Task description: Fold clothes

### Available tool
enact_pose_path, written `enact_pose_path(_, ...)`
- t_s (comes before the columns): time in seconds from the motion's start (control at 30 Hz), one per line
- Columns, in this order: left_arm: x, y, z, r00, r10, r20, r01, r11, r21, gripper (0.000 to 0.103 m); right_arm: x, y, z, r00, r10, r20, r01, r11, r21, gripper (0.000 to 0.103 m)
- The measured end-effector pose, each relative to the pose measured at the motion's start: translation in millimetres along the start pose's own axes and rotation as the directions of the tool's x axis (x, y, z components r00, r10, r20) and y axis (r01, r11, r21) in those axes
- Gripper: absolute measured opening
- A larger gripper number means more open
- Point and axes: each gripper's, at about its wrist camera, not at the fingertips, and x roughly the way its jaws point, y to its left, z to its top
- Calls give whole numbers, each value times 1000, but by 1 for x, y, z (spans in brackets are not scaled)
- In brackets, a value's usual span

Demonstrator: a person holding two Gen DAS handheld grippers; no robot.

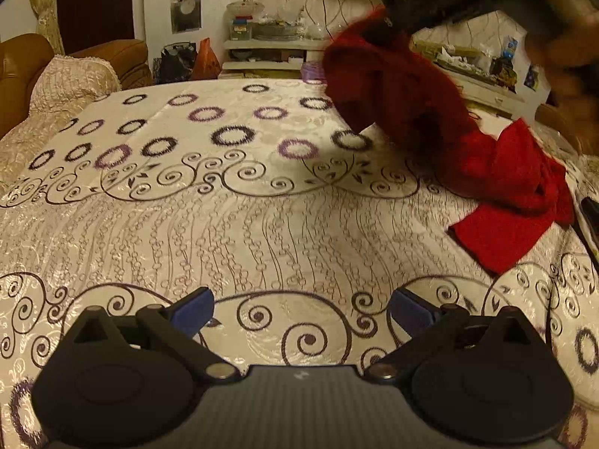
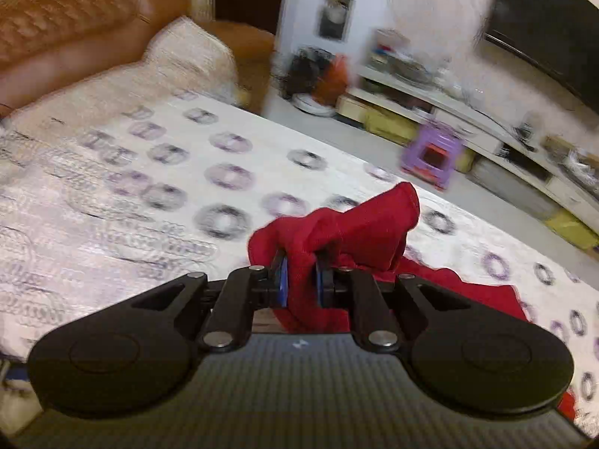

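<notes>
A red knitted garment [image 1: 486, 172] lies bunched on the right side of the patterned bedspread [image 1: 239, 202]. One end of it is lifted high, held by my right gripper [image 1: 389, 18], which shows dark and blurred at the top right of the left wrist view. In the right wrist view the right gripper [image 2: 301, 280] is shut on a fold of the red garment [image 2: 359, 228], its blue pads pinching the cloth. My left gripper [image 1: 301, 308] hovers low over the bedspread, open, with nothing between its blue pads, well to the left of the garment.
A brown leather sofa [image 1: 22, 75] with a cream cover stands at the far left. A low white shelf unit [image 2: 468, 119] with clutter runs along the far wall, with a purple stool [image 2: 430, 153] on the floor beside the bed. A dark strap [image 1: 589, 217] lies at the right edge.
</notes>
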Motion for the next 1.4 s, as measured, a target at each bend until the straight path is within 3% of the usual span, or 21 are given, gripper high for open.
enact_pose_path(0.07, -4, 0, 3, 1000, 0, 8, 1, 1000, -11, 103, -13, 20, 1, 991, 119, -60, -115, 992, 58, 24)
enact_pose_path(0.13, -7, 0, 3, 1000, 4, 13, -4, 1000, -8, 103, -26, 39, -6, 958, 282, -59, -279, 959, 54, 25)
enact_pose_path(0.2, -8, 0, 3, 1000, 14, 11, -14, 1000, 0, 103, -38, 47, -13, 959, 280, -48, -282, 959, -37, 35)
enact_pose_path(0.23, -7, 0, 2, 1000, 17, 9, -17, 1000, 0, 103, -44, 51, -17, 961, 274, -42, -276, 957, -86, 48)
enact_pose_path(0.27, -6, 2, 2, 1000, 19, 7, -19, 1000, -3, 103, -44, 40, -20, 983, 179, -28, -181, 978, -99, 57)
enact_pose_path(0.3, -4, 4, 2, 1000, 20, 5, -20, 1000, -7, 103, -43, 28, -23, 997, 70, -11, -71, 992, -105, 73)
enact_pose_path(0.33, -3, 6, 2, 1000, 22, 2, -22, 1000, -10, 103, -34, 4, -31, 999, 6, -42, -11, 995, -101, 83)
enact_pose_path(0.4, 0, 10, 2, 1000, 24, -1, -24, 1000, -18, 103, -15, -46, -48, 987, -105, -120, 94, 991, -96, 84)
enact_pose_path(0.47, 4, 12, 1, 1000, 25, -3, -25, 999, -24, 103, 8, -86, -78, 959, -143, -244, 106, 982, -156, 84)
enact_pose_path(0.53, 9, 15, 1, 1000, 28, -7, -28, 999, -26, 103, 22, -99, -105, 934, -145, -326, 73, 972, -221, 84)
enact_pose_path(0.7, 15, 17, -3, 999, 32, -26, -33, 999, -35, 103, 56, -82, -149, 916, -226, -330, 63, 896, -439, 84)
enact_pose_path(0.77, 15, 18, -4, 999, 38, -29, -39, 999, -34, 103, 73, -73, -148, 913, -189, -362, 33, 918, -395, 75)
enact_pose_path(0.8, 15, 19, -5, 999, 42, -31, -43, 999, -33, 103, 76, -76, -145, 914, -159, -372, 20, 936, -350, 51)
enact_pose_path(0.83, 16, 20, -5, 998, 45, -33, -46, 998, -32, 103, 76, -77, -142, 911, -171, -376, 44, 945, -324, 16)
enact_pose_path(0.9, 16, 21, -6, 998, 50, -36, -51, 998, -31, 103, 71, -79, -135, 905, -225, -362, 111, 945, -309, 16)
enact_pose_path(1.0, 16, 21, -6, 998, 49, -37, -50, 998, -32, 103, 44, -105, -105, 893, -384, -234, 324, 910, -258, 14)
enact_pose_path(1.07, 15, 21, -6, 998, 49, -38, -50, 998, -32, 103, 14, -137, -70, 865, -478, -151, 463, 877, -125, 14)
enact_pose_path(1.17, 15, 21, -5, 998, 48, -38, -49, 998, -32, 103, -34, -187, -21, 798, -600, -48, 602, 794, 78, 14)
enact_pose_path(1.27, 15, 18, -5, 998, 48, -35, -49, 998, -27, 103, -75, -230, 26, 698, -715, 32, 684, 679, 265, 14)
enact_pose_path(1.37, 14, 17, -4, 998, 47, -34, -48, 999, -24, 103, -105, -260, 58, 591, -802, 90, 724, 576, 380, 14)
enact_pose_path(1.4, 14, 17, -4, 998, 48, -34, -49, 999, -24, 103, -107, -267, 64, 576, -812, 94, 730, 562, 389, 14)
